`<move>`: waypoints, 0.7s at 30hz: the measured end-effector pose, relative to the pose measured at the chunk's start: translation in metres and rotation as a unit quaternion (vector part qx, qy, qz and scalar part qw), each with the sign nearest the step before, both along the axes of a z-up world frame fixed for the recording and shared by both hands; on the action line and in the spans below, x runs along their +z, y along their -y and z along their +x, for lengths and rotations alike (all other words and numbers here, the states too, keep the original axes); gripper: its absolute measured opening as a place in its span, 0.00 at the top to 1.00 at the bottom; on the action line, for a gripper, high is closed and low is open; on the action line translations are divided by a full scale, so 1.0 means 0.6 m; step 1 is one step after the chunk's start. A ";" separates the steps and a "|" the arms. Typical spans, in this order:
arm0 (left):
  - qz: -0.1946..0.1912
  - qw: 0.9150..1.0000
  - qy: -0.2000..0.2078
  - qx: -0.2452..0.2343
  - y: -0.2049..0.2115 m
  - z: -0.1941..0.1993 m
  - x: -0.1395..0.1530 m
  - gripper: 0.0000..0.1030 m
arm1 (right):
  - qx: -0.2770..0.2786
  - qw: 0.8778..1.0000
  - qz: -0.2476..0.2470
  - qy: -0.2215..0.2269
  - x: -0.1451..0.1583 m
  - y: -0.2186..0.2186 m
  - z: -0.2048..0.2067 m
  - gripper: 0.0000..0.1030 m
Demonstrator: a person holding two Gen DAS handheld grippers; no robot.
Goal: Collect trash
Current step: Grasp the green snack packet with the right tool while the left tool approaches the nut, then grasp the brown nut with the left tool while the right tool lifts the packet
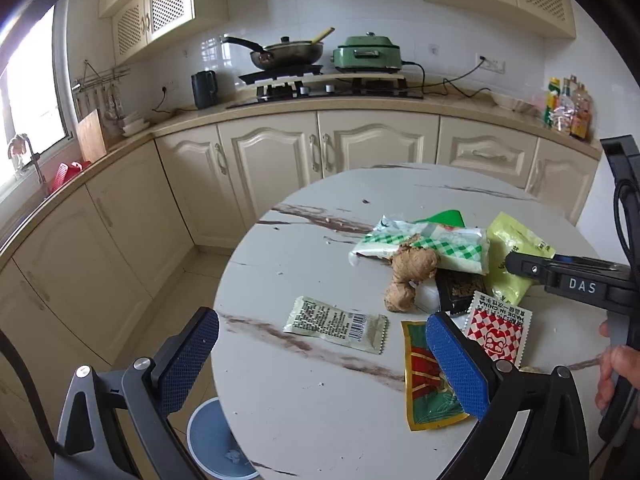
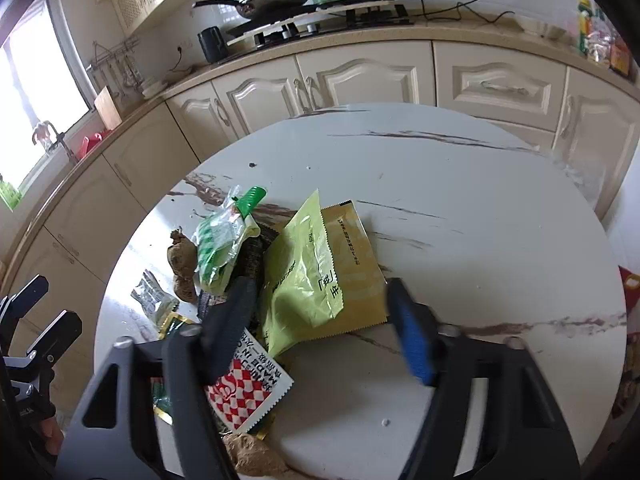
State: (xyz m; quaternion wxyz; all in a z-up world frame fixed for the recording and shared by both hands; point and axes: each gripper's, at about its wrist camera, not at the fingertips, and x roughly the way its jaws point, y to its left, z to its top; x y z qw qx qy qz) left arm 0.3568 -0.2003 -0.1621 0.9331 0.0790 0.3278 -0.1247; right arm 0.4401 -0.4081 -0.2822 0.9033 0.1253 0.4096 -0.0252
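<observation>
Trash is lying in a loose heap on a round marble-patterned table (image 1: 304,400) in a kitchen. Left gripper (image 1: 320,356) is hovering over the near edge with its jaws spread wide and nothing between them; its right finger is hanging over a red-green-gold wrapper (image 1: 424,396), and a pale sachet (image 1: 336,325) with a barcode is lying flat in the gap ahead. A ginger root (image 1: 408,276) is sitting near the middle of the heap, leaning against a green-checked bag (image 1: 424,246). Beside it a dark tray (image 1: 456,290) is lying partly under a red-and-white checkered sachet (image 1: 498,332).

Right gripper (image 2: 320,328) is pointing down at a yellow-green pouch (image 2: 308,272), which is lying on a mustard packet (image 2: 360,264). Its jaws are standing partly apart on either side of the pouch; whether the pads are touching it cannot be told. Its left finger is hanging over the checkered sachet. A second ginger piece (image 2: 252,456) is lying at the table's near edge.

A blue bin (image 1: 216,444) is standing on the floor below the table's left edge. A hand (image 1: 616,376) is gripping the right gripper's handle.
</observation>
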 end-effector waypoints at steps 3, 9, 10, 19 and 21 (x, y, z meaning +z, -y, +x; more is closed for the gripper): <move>-0.007 1.000 -0.008 -0.018 0.014 0.008 -0.009 0.01 | 0.025 1.000 0.004 0.012 -0.001 -0.005 -0.002 0.86; -0.018 0.997 -0.023 -0.071 0.060 -0.001 -0.017 0.01 | 0.015 0.997 -0.033 0.071 0.044 -0.004 -0.054 0.96; -0.019 0.996 -0.026 -0.078 0.067 -0.006 -0.017 0.01 | 0.009 0.996 -0.043 0.080 0.054 -0.001 -0.064 0.96; -0.012 0.988 -0.056 -0.142 0.133 -0.049 -0.031 0.06 | -0.025 0.988 -0.120 0.097 0.103 0.021 -0.197 0.96; -0.009 0.987 -0.062 -0.150 0.145 -0.049 -0.038 0.15 | -0.026 0.988 -0.123 0.091 0.102 0.025 -0.217 0.96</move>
